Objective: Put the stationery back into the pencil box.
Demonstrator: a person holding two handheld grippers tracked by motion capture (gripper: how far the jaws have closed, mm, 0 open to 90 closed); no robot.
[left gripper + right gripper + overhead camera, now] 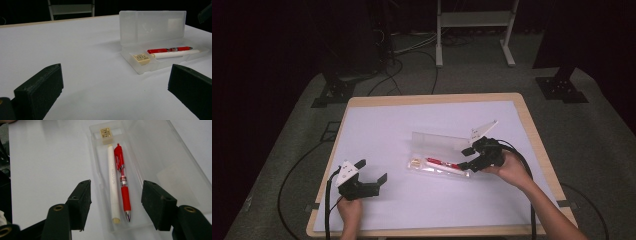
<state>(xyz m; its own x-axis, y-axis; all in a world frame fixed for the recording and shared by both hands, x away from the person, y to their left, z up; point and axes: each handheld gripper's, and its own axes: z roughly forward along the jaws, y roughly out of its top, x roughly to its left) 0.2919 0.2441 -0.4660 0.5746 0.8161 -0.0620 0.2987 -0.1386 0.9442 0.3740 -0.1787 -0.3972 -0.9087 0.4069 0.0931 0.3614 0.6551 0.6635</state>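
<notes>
With both the right claw (pixel 116 203) and the idle left claw (pixel 373 171) released, the right hovering over the open pencil case (pixel 140 170), a careless descent could nudge its light tray or knock the red pen (pixel 123 182) askew.

Unreadable print on eraser (pixel 106 133) label

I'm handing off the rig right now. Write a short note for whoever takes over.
Left gripper: open, empty, at the table's near left.
Right gripper: open, empty, jaws at the near end of the pencil case, touching nothing.
Case: mid-table, lid up. Inside lie the red pen, the white pen and an eraser.
Done: case opened, three items inside.
Left: probably the lid to close; the aim is unclear.
</notes>
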